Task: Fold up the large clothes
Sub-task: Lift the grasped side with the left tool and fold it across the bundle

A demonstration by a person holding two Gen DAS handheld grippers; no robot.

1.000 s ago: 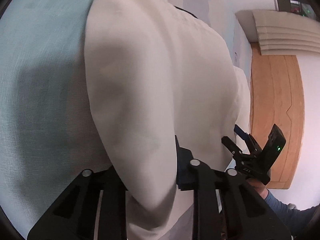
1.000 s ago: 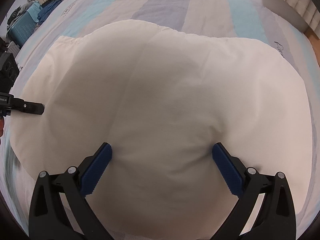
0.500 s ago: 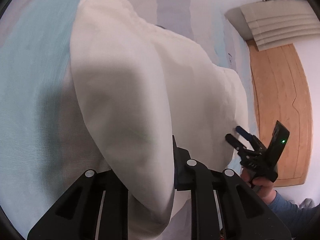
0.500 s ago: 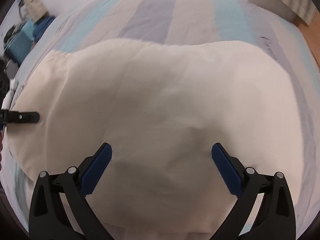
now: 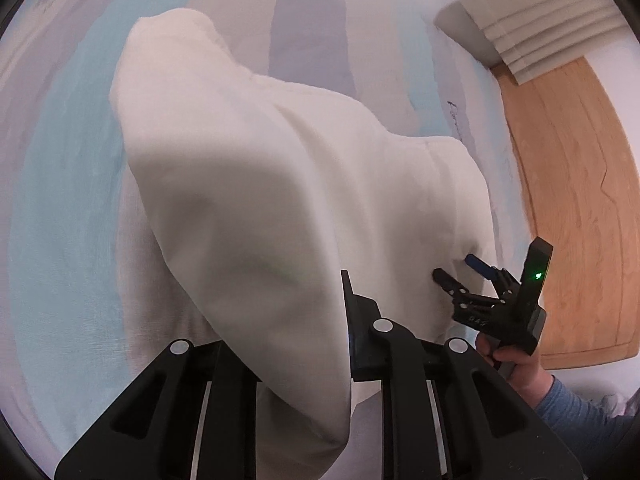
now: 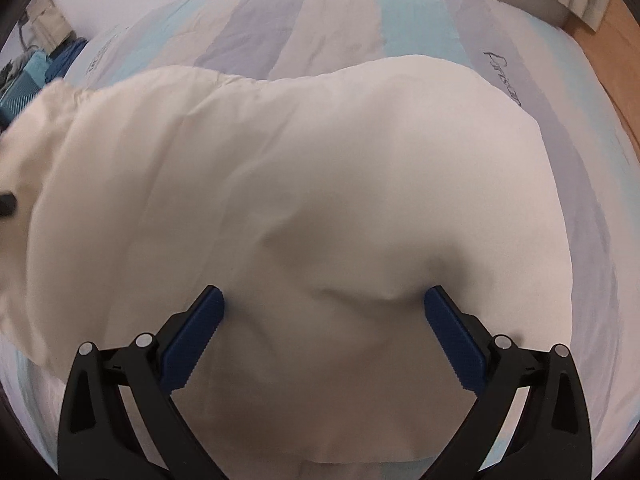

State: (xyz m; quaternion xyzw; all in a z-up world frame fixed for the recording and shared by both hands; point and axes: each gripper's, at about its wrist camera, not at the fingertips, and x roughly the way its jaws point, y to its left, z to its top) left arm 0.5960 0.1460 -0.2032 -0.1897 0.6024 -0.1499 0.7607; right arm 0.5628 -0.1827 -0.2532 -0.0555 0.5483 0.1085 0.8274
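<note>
A large cream-white garment [image 5: 280,184] lies on a striped bed sheet [image 5: 60,200] and fills the right wrist view [image 6: 304,184]. My left gripper [image 5: 320,340] is shut on a raised fold of it; cloth drapes over and hides the left finger. My right gripper [image 6: 324,320] is open, its blue pads [image 6: 192,336] resting on the garment's near part, holding nothing. It also shows in the left wrist view [image 5: 464,272] at the garment's right edge. The left gripper's tip [image 6: 6,204] shows at the far left.
The bed sheet [image 6: 320,20] has blue, lilac and cream stripes. A wooden floor [image 5: 580,208] lies to the right of the bed. A ribbed beige pillow [image 5: 540,20] sits at the bed's far right corner. Blue bags [image 6: 24,84] stand off the far left.
My left gripper has lifted and pulled the held fold toward the near side, so more sheet shows beyond the garment. A crease has formed between the right gripper's fingers.
</note>
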